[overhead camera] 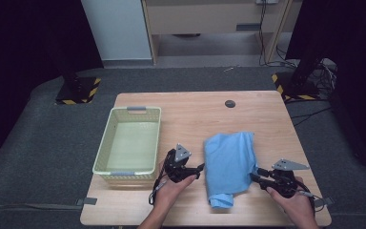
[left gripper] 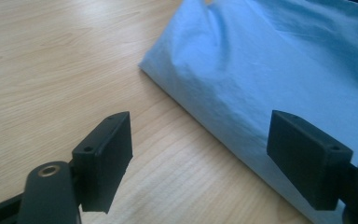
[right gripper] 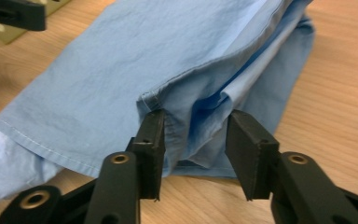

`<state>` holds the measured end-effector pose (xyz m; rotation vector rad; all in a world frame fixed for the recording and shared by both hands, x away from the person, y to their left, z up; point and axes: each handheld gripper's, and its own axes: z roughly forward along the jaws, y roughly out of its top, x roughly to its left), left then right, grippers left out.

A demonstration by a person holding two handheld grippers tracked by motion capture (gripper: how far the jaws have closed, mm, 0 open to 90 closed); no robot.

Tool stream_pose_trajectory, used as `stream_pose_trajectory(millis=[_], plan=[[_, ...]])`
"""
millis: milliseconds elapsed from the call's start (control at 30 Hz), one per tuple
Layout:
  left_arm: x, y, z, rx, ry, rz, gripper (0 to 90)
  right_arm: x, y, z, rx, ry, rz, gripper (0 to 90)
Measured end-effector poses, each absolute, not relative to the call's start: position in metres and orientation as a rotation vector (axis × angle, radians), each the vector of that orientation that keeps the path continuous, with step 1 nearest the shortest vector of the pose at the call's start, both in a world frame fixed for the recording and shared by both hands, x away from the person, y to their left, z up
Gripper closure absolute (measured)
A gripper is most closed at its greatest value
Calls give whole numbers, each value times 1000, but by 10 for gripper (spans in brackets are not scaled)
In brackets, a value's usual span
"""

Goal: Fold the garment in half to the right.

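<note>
Wood table (overhead camera: 195,114) is carrying a folded blue shirt (overhead camera: 229,160) right of a green basket (overhead camera: 104,143); we are seeing grey carpet (overhead camera: 38,143) around it. Our left gripper (overhead camera: 201,168) is gaping empty beside the shirt. Our right gripper (overhead camera: 253,174) is straddling its edge, jaws parted, not pinching.

Bare table (overhead camera: 195,114) beyond the shirt (overhead camera: 228,160) seems passable; the basket (overhead camera: 106,143) blocks the left.

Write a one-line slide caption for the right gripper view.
Right claw open, its jaws straddling the folded blue shirt's bunched edge on the wooden table.
</note>
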<state>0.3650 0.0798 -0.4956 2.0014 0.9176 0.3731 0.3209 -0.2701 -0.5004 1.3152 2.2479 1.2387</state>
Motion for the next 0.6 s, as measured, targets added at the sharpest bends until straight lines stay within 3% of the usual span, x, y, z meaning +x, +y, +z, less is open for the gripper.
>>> stream_pose_trajectory(millis=[200, 367, 600], plan=[[353, 71, -493, 2046, 854, 374, 186, 318, -286, -487, 1270, 2170, 1181, 518], [348, 69, -488, 2042, 868, 394, 125, 322, -295, -483, 1302, 2130, 1207, 328], [350, 76, -490, 2036, 944, 338, 71, 330, -292, -479, 1253, 2149, 1195, 218]])
